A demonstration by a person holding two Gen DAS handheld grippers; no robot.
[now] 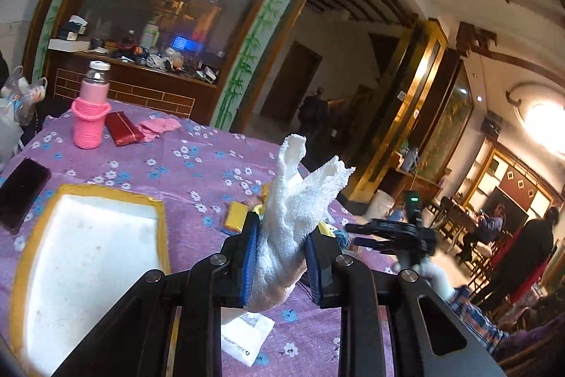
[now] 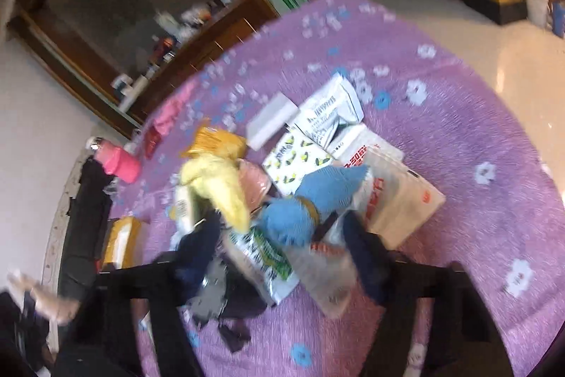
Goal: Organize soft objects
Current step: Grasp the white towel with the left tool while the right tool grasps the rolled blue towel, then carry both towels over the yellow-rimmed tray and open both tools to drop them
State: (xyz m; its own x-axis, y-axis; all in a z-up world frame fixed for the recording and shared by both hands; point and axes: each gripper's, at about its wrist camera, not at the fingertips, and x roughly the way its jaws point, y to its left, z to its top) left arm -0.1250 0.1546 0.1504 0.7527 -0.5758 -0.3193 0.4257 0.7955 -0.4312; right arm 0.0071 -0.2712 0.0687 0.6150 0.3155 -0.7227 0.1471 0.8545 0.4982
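My left gripper (image 1: 281, 244) is shut on a white towel (image 1: 296, 211) and holds it up above the purple flowered tablecloth (image 1: 183, 161). The towel's ends stick up past the blue pads. A white foam tray (image 1: 91, 257) with a yellow rim lies just to the left. My right gripper (image 2: 282, 232) is open and hovers over a pile: a blue knitted cloth (image 2: 310, 196) lies between its fingers, a yellow soft cloth (image 2: 219, 186) at the left finger. The right wrist view is blurred. The right gripper also shows in the left wrist view (image 1: 392, 234).
Packets and a plastic bag (image 2: 395, 200) lie under the cloths. A pink-sleeved bottle (image 1: 90, 110), red wallet (image 1: 122, 128), pink cloth (image 1: 159, 126) and dark phone (image 1: 21, 193) lie on the table's far side. A yellow block (image 1: 236, 216) lies beyond the left fingers. People stand at right.
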